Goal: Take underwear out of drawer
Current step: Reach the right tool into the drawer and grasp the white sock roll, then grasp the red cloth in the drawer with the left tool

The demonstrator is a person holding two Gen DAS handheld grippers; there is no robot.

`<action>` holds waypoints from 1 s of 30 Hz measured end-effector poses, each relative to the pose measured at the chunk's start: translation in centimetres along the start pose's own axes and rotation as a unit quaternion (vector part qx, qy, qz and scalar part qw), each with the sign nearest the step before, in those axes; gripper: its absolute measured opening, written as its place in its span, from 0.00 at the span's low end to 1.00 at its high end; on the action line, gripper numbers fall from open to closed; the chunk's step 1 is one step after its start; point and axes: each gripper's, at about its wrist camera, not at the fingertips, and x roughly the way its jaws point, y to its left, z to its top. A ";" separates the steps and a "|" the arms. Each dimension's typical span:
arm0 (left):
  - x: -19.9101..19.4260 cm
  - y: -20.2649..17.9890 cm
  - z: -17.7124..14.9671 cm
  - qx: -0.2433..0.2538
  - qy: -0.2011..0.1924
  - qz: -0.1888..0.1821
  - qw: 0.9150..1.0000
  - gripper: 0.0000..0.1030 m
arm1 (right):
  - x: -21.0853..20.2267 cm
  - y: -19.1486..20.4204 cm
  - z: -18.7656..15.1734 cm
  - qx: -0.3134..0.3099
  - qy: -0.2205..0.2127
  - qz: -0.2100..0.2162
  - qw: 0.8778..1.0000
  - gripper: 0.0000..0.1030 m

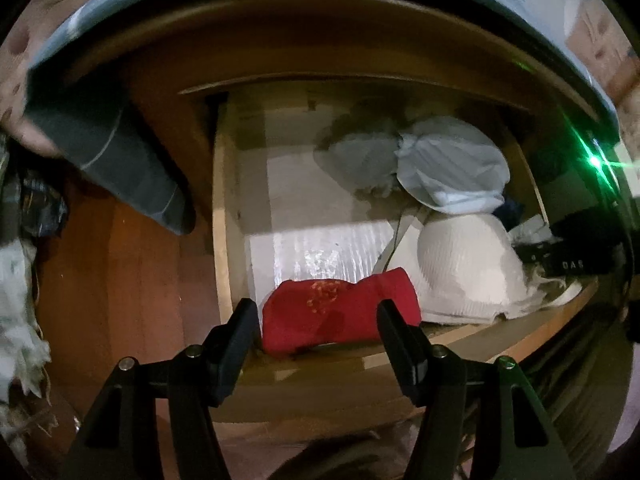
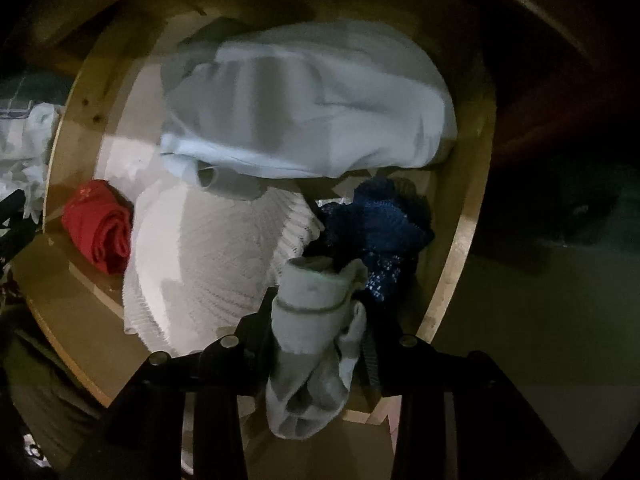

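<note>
The wooden drawer (image 1: 222, 216) stands pulled out with clothes in it. A red rolled garment (image 1: 320, 320) lies in its front left corner, also seen in the right wrist view (image 2: 100, 228). My left gripper (image 1: 316, 314) hovers over it, open, with a finger on either side and not touching. My right gripper (image 2: 318, 314) is shut on a grey-white rolled bundle (image 2: 312, 296) at the drawer's front right. Beside it lie a cream ribbed garment (image 2: 208, 264), a dark blue lacy piece (image 2: 376, 228) and a pale bluish-white garment (image 2: 308, 112) further back.
The drawer's left half shows a white liner (image 1: 320, 240). A dark grey cloth (image 1: 120, 168) hangs from the bed edge above the drawer's left side. Red-brown floor (image 1: 120, 280) and a white fringed cloth (image 1: 16, 300) lie to the left.
</note>
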 end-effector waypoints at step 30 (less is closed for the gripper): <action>6.8 -2.6 2.7 0.138 0.195 -0.047 0.970 0.77 | -4.7 -1.5 -3.6 0.067 -0.139 0.045 0.987 0.28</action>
